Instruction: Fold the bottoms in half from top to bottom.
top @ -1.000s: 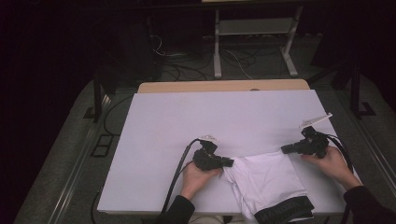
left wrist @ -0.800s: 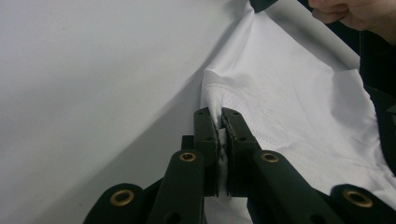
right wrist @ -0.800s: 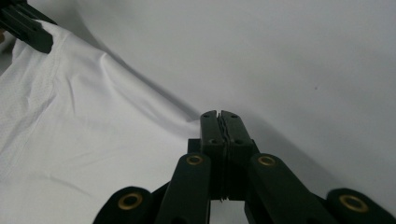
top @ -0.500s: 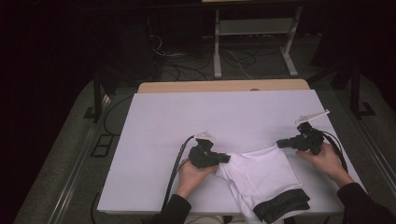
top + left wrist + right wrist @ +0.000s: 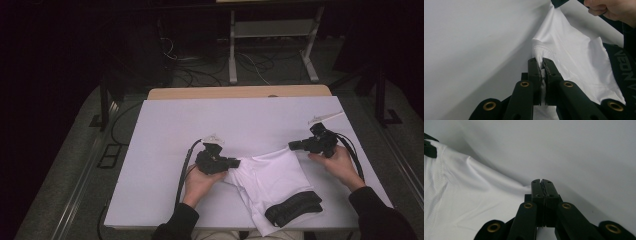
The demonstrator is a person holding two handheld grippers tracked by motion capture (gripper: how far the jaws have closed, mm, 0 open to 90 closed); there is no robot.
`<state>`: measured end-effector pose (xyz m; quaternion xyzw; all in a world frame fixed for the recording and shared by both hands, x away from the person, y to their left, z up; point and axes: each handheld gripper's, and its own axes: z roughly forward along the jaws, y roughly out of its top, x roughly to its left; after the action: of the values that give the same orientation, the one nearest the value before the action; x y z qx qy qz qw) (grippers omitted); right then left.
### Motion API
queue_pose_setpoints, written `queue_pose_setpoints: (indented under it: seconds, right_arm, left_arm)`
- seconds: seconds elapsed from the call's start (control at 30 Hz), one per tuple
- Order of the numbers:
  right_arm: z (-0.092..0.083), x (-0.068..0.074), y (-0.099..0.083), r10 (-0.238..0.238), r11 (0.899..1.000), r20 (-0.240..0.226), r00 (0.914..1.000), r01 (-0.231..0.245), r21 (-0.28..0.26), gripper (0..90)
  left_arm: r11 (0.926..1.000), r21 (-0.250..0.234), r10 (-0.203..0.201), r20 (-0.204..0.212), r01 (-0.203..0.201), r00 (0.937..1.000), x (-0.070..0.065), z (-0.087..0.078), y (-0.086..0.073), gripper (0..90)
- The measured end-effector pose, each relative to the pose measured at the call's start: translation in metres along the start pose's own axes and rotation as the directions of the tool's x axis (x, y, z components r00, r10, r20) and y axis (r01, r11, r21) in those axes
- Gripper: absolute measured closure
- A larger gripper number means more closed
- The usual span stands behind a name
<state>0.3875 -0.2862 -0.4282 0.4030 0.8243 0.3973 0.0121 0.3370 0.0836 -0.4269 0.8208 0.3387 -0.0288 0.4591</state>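
Note:
A white garment (image 5: 272, 175) with a black waistband (image 5: 294, 206) lies at the near right of the white table (image 5: 240, 120). My left gripper (image 5: 235, 163) is shut on its left hem; in the left gripper view the stitched hem (image 5: 541, 51) bunches between the closed jaws of that gripper (image 5: 541, 62). My right gripper (image 5: 292, 146) is shut on the garment's far right corner, and the cloth is drawn taut between the two. In the right gripper view the jaws of the gripper (image 5: 541, 181) are pressed together, with the cloth (image 5: 461, 195) spreading to their left.
A small white strip (image 5: 325, 117) lies near the table's far right edge. A wooden edge (image 5: 240, 92) runs along the far side. Cables and a metal stand (image 5: 270, 45) sit on the dark floor beyond. The table's left and far parts are bare.
Both hands have moved away from the person, drawing the garment farther onto the table. More of the black waistband now lies on the tabletop.

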Motion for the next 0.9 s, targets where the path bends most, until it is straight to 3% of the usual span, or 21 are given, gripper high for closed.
queue_pose_setpoints:
  seconds: [0.4, 0.9]
  right_arm:
    - [0.016, 0.004, 0.029, -0.005, 0.999, 0.002, 1.0000, 0.005, -0.033, 88.0]
    - [0.030, -0.002, 0.040, 0.038, 0.996, 0.000, 0.9993, -0.038, -0.083, 88.0]
  left_arm:
    - [0.9998, 0.002, 0.022, -0.050, -0.022, 0.9985, 0.017, -0.018, 0.014, 84.3]
    - [0.9971, 0.055, 0.057, -0.087, -0.052, 0.9946, 0.041, -0.022, 0.038, 84.3]
